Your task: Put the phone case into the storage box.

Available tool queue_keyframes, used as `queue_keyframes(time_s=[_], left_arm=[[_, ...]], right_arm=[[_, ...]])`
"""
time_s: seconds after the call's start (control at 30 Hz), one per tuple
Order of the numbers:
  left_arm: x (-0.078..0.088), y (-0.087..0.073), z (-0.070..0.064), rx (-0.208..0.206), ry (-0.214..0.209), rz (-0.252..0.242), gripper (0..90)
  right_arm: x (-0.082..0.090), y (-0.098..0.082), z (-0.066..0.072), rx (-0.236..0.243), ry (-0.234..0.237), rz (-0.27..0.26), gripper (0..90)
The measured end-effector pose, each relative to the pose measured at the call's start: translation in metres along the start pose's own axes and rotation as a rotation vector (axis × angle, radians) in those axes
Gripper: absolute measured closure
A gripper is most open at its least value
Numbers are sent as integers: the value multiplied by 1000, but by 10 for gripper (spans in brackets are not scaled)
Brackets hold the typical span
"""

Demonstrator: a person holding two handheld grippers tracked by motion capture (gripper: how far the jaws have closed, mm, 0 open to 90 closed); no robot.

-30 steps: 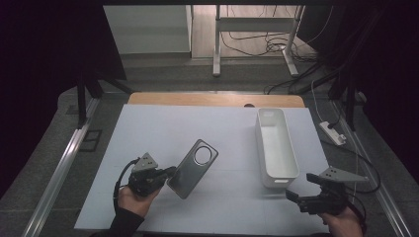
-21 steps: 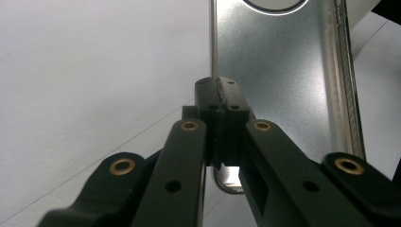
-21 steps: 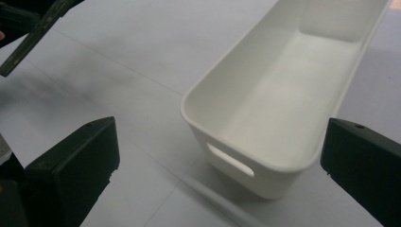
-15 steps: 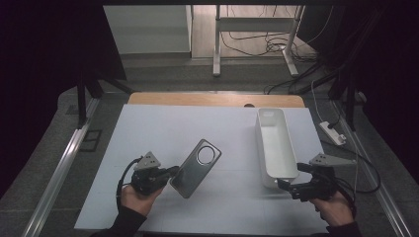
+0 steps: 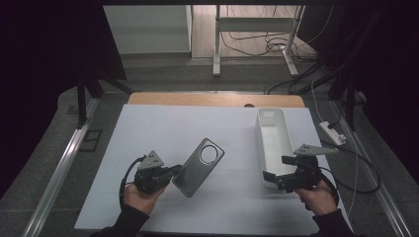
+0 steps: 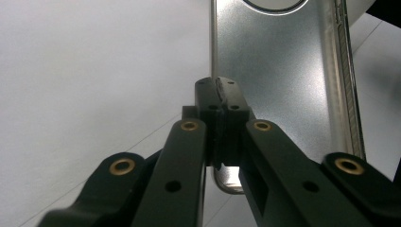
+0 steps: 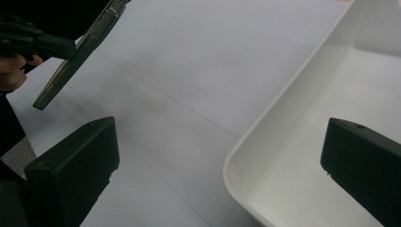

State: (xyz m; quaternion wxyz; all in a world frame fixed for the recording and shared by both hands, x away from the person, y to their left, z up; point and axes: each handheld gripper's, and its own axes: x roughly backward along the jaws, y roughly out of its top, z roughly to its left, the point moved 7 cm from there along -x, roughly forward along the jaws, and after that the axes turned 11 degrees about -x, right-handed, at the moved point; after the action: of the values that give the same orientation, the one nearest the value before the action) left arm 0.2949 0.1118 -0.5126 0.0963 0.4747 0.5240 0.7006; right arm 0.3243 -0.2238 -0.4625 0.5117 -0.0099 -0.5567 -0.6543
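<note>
A flat silver phone-shaped case (image 5: 199, 166) with a round hole near its far end hangs tilted over the white table (image 5: 148, 128). My left gripper (image 5: 175, 172) is shut on its near left edge. In the left gripper view the jaws meet on the edge of the case (image 6: 283, 61) at my left gripper (image 6: 218, 90). My right gripper (image 5: 275, 169) stands open at the near end of a long white tray (image 5: 272, 140), one jaw over the table and one over the inside of the tray (image 7: 331, 85). Nothing lies between the jaws of the right gripper (image 7: 217, 165). Farther off, the right gripper view shows the case (image 7: 75, 56) edge-on.
A wooden strip (image 5: 212, 99) runs along the table's far edge. A white power strip (image 5: 332, 132) with cables lies off the table's right side. A metal rail (image 5: 59, 173) runs along the left. The tray holds nothing that I can see.
My right gripper has moved left and forward from the table's near right corner to the tray's near end. The left gripper and the case have stayed put.
</note>
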Motion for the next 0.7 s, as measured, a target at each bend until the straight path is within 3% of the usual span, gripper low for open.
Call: queue_keyframes(time_s=[0.7], left_arm=[[-13, 10, -10, -41, 20, -9, 895]], right_arm=[[-41, 6, 31, -24, 83, 51, 0]])
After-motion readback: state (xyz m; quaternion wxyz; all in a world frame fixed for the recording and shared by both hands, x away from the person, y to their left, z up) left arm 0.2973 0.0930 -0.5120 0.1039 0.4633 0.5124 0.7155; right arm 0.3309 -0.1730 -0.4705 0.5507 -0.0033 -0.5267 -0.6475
